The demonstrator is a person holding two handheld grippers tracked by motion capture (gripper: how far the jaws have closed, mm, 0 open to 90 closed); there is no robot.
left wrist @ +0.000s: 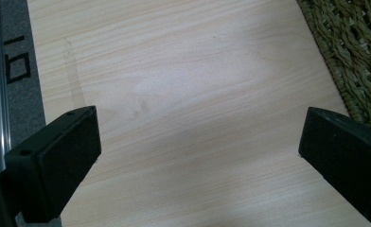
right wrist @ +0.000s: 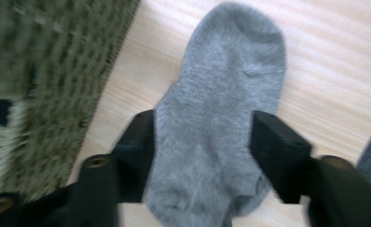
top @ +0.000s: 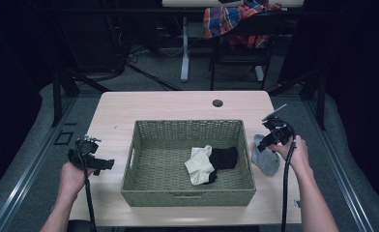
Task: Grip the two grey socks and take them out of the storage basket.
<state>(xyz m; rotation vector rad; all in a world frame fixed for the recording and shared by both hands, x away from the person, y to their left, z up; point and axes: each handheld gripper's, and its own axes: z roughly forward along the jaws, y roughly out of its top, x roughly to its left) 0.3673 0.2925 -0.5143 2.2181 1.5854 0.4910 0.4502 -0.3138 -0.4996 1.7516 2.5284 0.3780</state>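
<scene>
Grey sock (right wrist: 221, 118) is what I work on now, and it lies flat on the worktop (top: 178, 104), just beside the right wall of the woven basket (top: 187, 197) but outside of it. In the right gripper view my right fingers (right wrist: 136, 146) stand on both sides of the sock, one at each edge of its narrower part, with the cloth between them. They touch or almost touch the fabric, but they are spread as wide as the sock and do not pinch it, so I judge that the grasp is not made yet. The toe end points away from me, past the fingertips.

My left gripper (left wrist: 198, 151) rests released over bare worktop, with its fingers wide apart and nothing between them; the basket's edge is at the far right of its view. In the high view this left gripper (top: 88, 157) is at the left of the basket, well apart from any sock, and the right gripper (top: 273, 137) is over the grey sock (top: 266, 157).

Farther in, the basket already holds a cream sock (top: 199, 164) and a black sock (top: 224, 157), which lie touching each other on its floor. So I think two pieces are done and the grey one is left: close on it, lift it over the wall, and drop it inside.
</scene>
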